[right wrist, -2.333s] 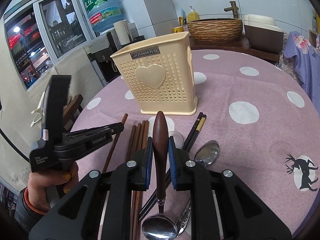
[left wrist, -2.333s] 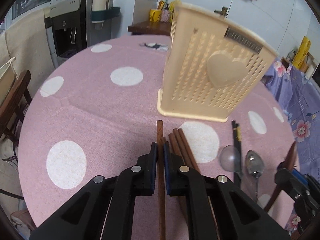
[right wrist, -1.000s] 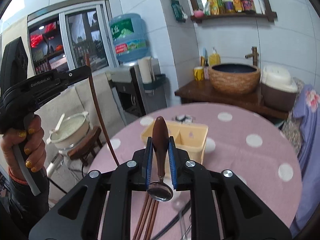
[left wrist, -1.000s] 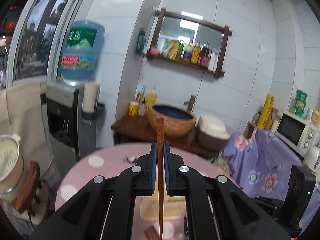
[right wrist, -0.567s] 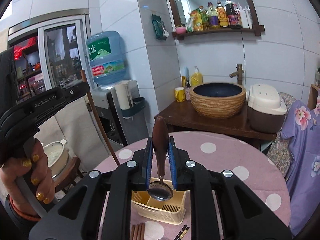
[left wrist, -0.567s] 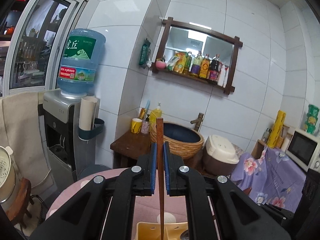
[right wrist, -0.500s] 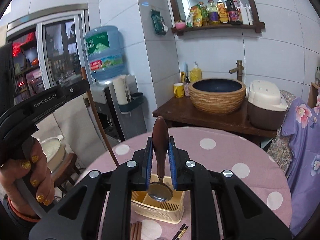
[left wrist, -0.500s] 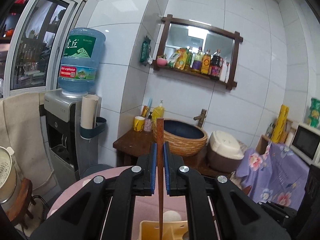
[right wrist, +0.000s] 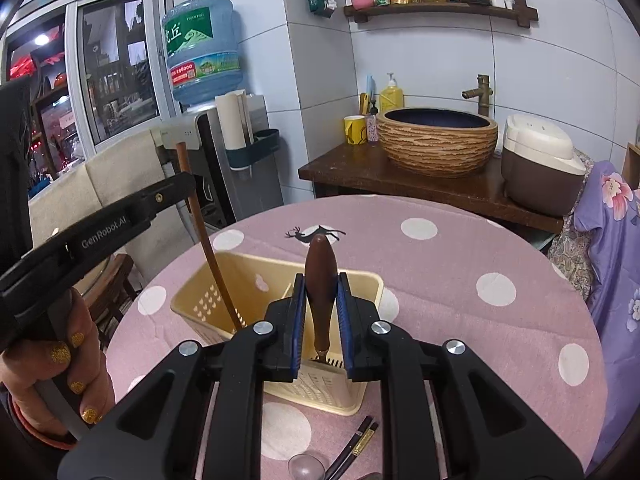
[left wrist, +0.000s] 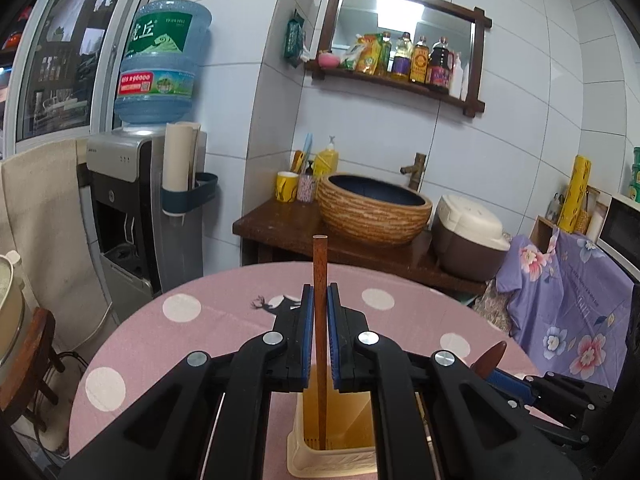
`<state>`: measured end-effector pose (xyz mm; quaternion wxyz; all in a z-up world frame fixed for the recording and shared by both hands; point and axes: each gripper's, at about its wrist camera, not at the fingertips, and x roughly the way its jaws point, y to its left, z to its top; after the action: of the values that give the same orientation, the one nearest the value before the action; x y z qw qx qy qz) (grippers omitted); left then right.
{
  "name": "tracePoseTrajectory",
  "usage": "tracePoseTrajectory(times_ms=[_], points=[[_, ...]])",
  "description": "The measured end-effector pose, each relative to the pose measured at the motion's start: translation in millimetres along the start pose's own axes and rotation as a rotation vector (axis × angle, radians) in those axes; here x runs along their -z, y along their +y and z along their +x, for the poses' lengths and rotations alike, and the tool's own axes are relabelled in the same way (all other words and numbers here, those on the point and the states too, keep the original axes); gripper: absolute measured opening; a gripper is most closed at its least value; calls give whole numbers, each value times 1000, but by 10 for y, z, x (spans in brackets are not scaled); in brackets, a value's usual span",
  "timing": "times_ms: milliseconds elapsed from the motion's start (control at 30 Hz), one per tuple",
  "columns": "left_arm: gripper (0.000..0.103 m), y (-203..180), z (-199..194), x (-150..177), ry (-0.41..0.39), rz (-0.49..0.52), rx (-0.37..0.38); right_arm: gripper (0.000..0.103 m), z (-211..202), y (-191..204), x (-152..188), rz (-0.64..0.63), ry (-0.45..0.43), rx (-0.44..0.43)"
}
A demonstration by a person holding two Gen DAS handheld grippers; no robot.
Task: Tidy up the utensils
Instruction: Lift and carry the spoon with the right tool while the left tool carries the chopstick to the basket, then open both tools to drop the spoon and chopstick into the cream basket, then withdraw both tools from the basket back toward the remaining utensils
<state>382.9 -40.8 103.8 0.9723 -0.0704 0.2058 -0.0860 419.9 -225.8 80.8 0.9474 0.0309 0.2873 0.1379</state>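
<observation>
Round pink spotted table (right wrist: 460, 256), and on it the cream utensil holder (right wrist: 256, 280) standing upright with its compartments open to the top. Both hands are over it at once. Progress, as I read it: two pieces are going in right now, neither let go, and there's more left on the cloth (a pair of dark chopsticks (right wrist: 358, 442) and a clear spoon (right wrist: 306, 468) lie just in front of the holder), so this looks like early days.

Left gripper (left wrist: 320, 336) is pinched tight on a brown wooden chopstick (left wrist: 320, 280), held near upright, its lower end already down inside the holder's left compartment; from the right wrist view the stick leans a little. The person's hand (right wrist: 60, 376) wraps the handle below.

Right gripper (right wrist: 321, 320) is clamped on the dark wooden handle of a spoon (right wrist: 320, 280), handle up, metal neck dipping into the right compartment. Bowl hidden, so whether it touches bottom I cannot tell.
</observation>
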Motion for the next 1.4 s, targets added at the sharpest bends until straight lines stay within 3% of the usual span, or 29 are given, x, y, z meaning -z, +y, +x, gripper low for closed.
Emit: tracePoseTrajectory(times_ms=[367, 467, 533, 600, 667, 733, 833, 1200, 1400], points=[[8, -61, -10, 75, -3, 40, 6, 17, 31, -68, 82, 35, -12, 9], [15, -47, -56, 88, -2, 38, 7, 47, -9, -82, 104, 44, -28, 9], [45, -31, -122, 110, -8, 30, 9, 48, -65, -76, 118, 42, -43, 16], [59, -3, -240, 143, -26, 12, 15, 50, -131, -74, 144, 41, -52, 22], [67, 14, -354, 193, -32, 4, 7, 56, -222, -79, 197, 49, -59, 30], [83, 29, -460, 276, -20, 1, -7, 58, -328, -72, 276, 42, -72, 42], [93, 87, -596, 462, 13, -11, -11, 66, -485, -45, 440, 12, -81, 67], [97, 331, -702, 1283, 210, -33, -93, 74, -786, -108, 1189, 25, -9, 134], [91, 439, -741, 1637, 291, -56, -121, 74, -835, -185, 1599, 42, 55, 174]])
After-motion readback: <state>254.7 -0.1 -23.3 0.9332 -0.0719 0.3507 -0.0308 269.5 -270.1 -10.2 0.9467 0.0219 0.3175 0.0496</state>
